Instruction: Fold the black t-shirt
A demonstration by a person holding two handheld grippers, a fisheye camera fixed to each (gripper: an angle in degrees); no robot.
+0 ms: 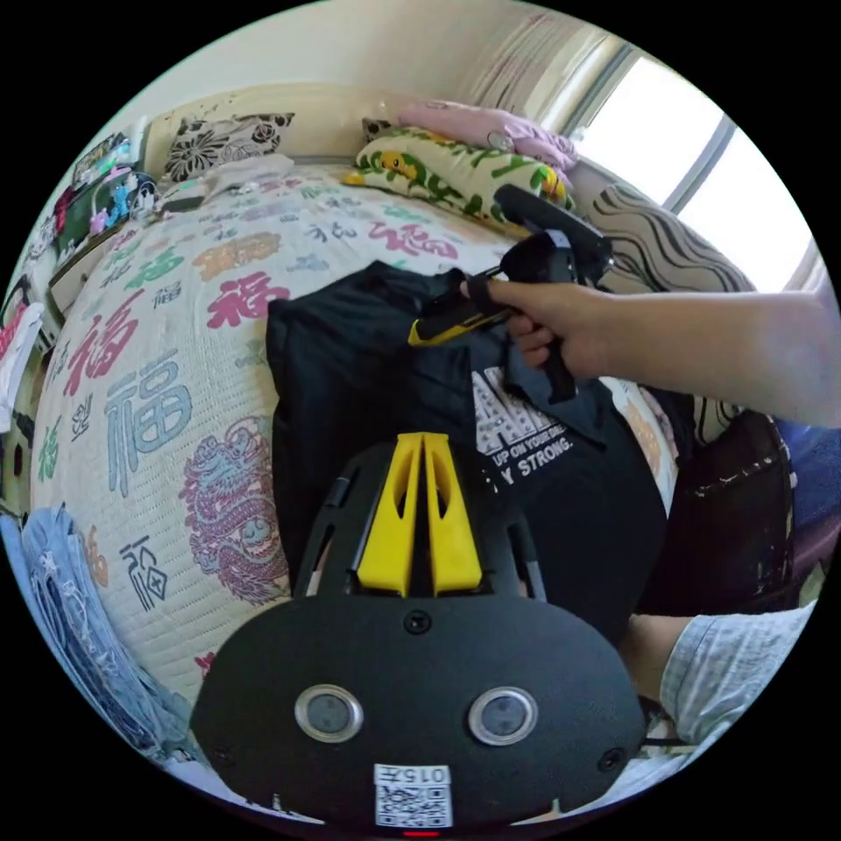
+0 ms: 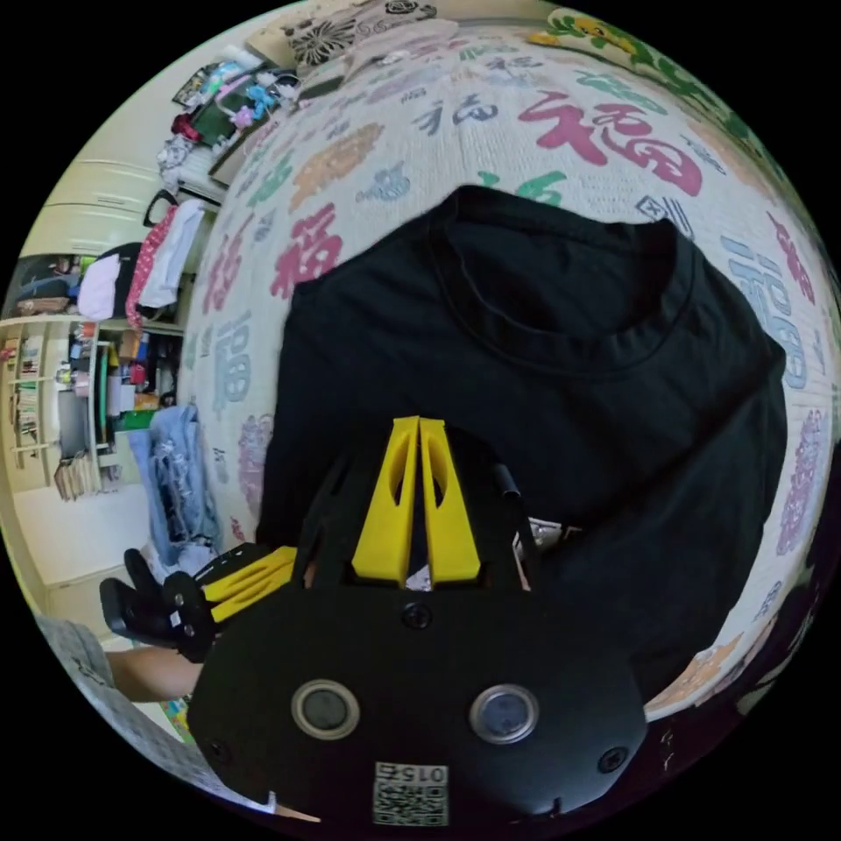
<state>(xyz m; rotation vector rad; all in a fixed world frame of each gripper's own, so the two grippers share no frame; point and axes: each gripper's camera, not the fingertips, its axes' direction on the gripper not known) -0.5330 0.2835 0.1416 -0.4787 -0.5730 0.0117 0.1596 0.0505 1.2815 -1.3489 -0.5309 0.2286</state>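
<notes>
The left hand-held gripper (image 1: 423, 447) body hides the black t-shirt's (image 1: 368, 377) lower part at bottom centre of the left gripper view. Shelf items (image 2: 79, 385) at the right gripper view's left edge are too small to identify.

The black t-shirt (image 1: 561, 491) has white words ending in "UP ON YOUR" and "STRONG." The bed cover (image 1: 175, 350) shows big "福" signs.

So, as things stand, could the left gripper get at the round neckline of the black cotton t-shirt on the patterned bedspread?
Probably yes. The black t-shirt's round neckline lies open and uncovered, facing up. The left gripper sits at the shirt's near edge, jaws shut, with flat fabric between them.
</notes>
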